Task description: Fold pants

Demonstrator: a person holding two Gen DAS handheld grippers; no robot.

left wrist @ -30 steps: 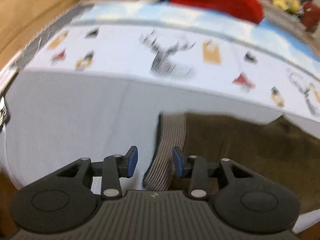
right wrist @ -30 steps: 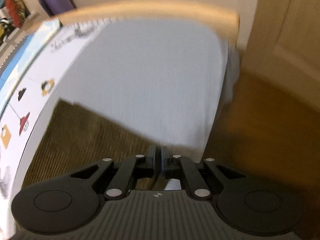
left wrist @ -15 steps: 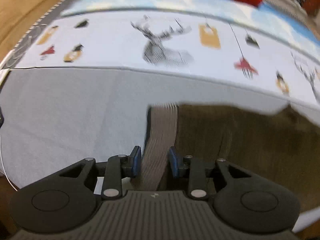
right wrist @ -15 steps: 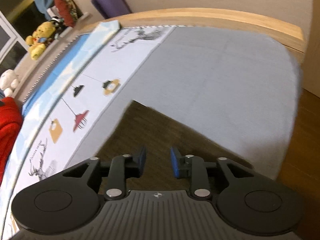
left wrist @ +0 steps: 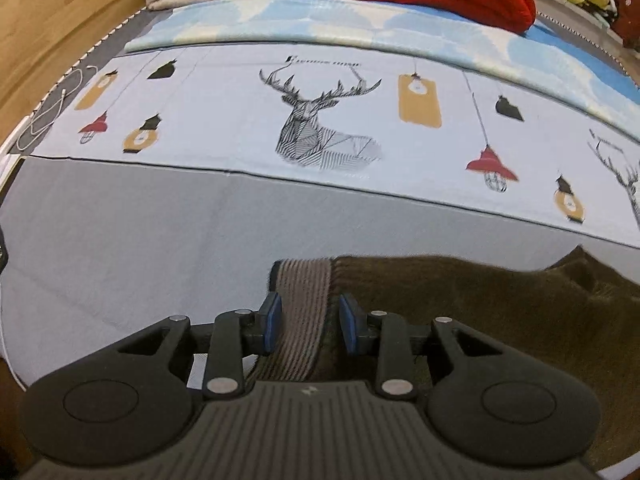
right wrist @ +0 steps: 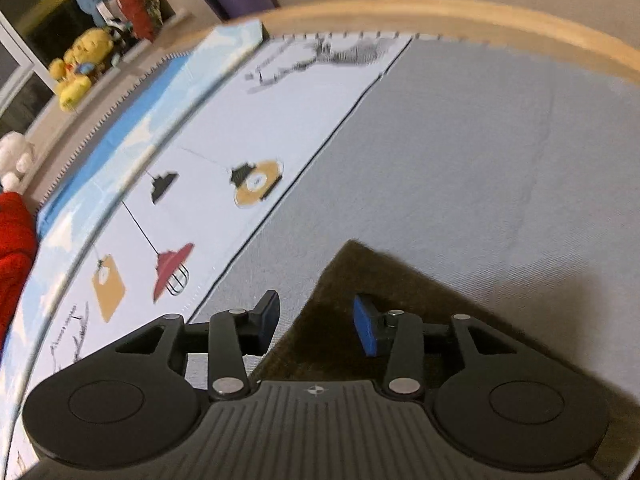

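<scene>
1. You are looking at brown corduroy pants [left wrist: 500, 320] lying flat on the grey bedsheet [left wrist: 120, 260], at 6 o'clock in both views.
2. Your left gripper [left wrist: 307, 322] is straddling the ribbed waistband [left wrist: 302, 300], pads spread, not pinching.
3. Your right gripper [right wrist: 316, 322] is opening over a leg corner [right wrist: 360, 264], fabric beneath, nothing gripped.
4. The cloth is looking soft, limp and light; pinching the thicker waistband and hem edge is likely safest.

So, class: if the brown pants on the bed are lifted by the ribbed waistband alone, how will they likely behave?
The pants lie flat and creased, so they would probably hang limp. The ribbed waistband, between the left hand-held gripper pads, looks stretchy and may give. The fuzzy cloth seems unlikely to slip.
</scene>
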